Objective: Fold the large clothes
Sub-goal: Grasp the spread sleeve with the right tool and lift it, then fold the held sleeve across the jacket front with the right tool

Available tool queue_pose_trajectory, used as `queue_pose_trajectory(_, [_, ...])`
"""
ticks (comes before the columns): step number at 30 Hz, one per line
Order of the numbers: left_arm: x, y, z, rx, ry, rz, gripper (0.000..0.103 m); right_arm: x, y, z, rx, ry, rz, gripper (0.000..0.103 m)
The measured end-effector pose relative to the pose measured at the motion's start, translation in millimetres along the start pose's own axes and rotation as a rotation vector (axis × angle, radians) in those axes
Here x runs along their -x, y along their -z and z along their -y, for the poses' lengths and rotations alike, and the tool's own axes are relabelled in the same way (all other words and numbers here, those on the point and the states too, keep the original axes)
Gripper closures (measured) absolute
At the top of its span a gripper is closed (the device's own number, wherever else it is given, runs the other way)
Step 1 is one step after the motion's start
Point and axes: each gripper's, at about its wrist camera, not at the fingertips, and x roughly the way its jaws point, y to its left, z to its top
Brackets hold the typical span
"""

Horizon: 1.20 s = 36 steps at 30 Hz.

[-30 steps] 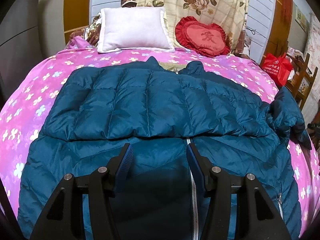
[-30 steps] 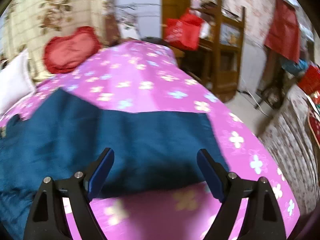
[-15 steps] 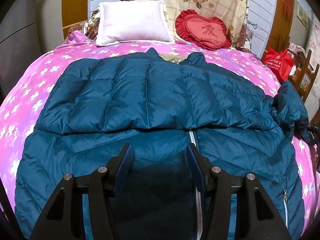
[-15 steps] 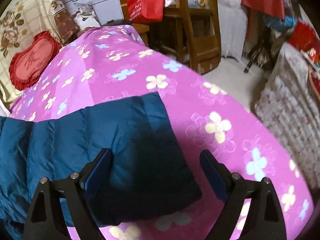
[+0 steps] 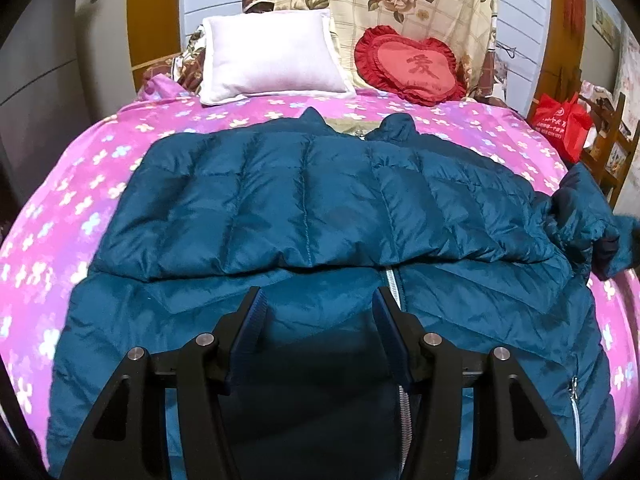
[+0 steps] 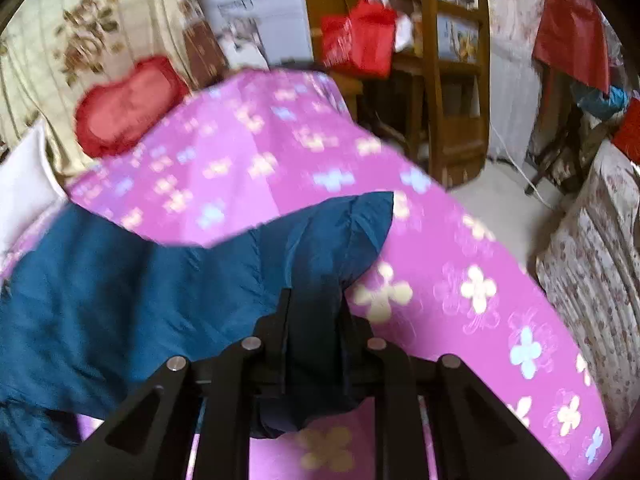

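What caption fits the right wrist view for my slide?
Right tool shut on the teal jacket's sleeve, gathering it above the pink floral bedspread.

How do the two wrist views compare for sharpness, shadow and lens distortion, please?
Left wrist view: sharp; the jacket quilting and the character on the heart cushion read clearly, the left tool shadows the fabric below, and the fisheye bows the bedspread. Right wrist view: motion-blurred flowers and cushion, dark fabric pinched in the right tool.
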Motion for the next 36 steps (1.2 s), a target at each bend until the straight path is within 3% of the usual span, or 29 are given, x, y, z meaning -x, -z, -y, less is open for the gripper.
queue_pose_trajectory(6, [3, -4, -9, 0.03, -0.007, -0.006, 0.066, 70, -29, -40, 0.075, -0.087, 0.126, 0.085])
queue_pose_trajectory(11, [12, -7, -15, 0.047, -0.002, 0.012, 0.066, 112, -44, -90, 0.165, -0.166, 0.17, 0.085])
queue_pose_trajectory(27, [26, -18, -51, 0.142, -0.003, 0.041, 0.066, 182, -19, -314, 0.484, -0.502, 0.153, 0.085])
queue_pose_trajectory(32, [25, -19, -63, 0.173, -0.002, 0.036, 0.066, 182, 7, -389, 0.54, -0.633, 0.102, 0.085])
queue_pose_trajectory(36, [26, -21, -73, 0.193, -0.009, 0.048, 0.066, 170, 31, -432, 0.59, -0.684, 0.044, 0.086])
